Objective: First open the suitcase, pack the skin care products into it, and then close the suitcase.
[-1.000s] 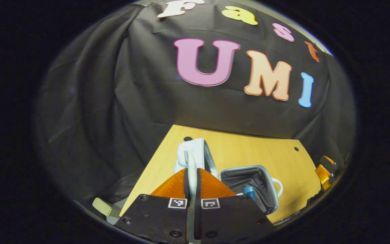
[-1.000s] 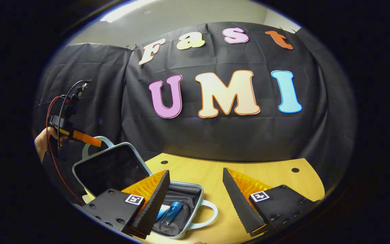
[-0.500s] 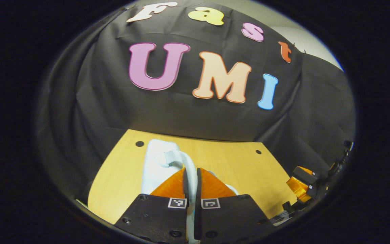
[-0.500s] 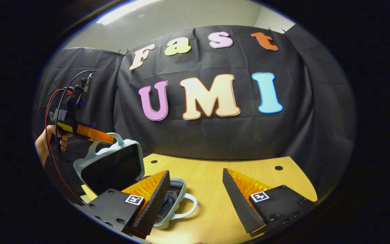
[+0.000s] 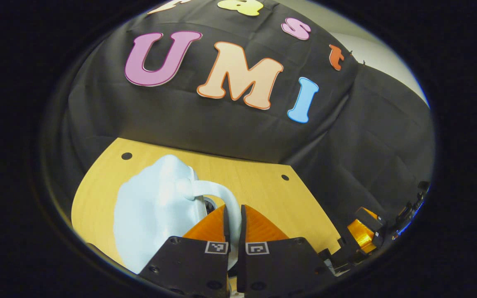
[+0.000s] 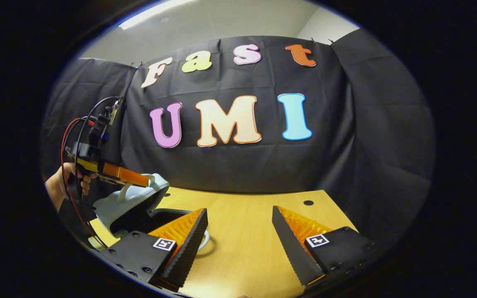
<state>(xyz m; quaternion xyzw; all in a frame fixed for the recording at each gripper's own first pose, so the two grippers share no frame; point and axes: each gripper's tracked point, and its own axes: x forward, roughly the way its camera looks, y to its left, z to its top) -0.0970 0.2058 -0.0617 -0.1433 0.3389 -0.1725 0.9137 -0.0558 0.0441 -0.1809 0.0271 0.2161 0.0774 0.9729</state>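
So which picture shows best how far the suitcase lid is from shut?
The right gripper view: side-on, the suitcase lid hangs partly open. The left gripper view has its pale top and the handle the left gripper pinches.

The wooden table [image 6: 246,231] in front of me has a pale yellow-brown top with a rounded far edge. Two small dark holes sit in it near that far edge, one toward each end [image 5: 126,156] [image 5: 285,177]. Black cloth [image 6: 346,136] hangs behind the table and wraps round its sides. Above the cloth I see a plain light wall [image 6: 222,20] and a bright ceiling light strip [image 6: 155,10].
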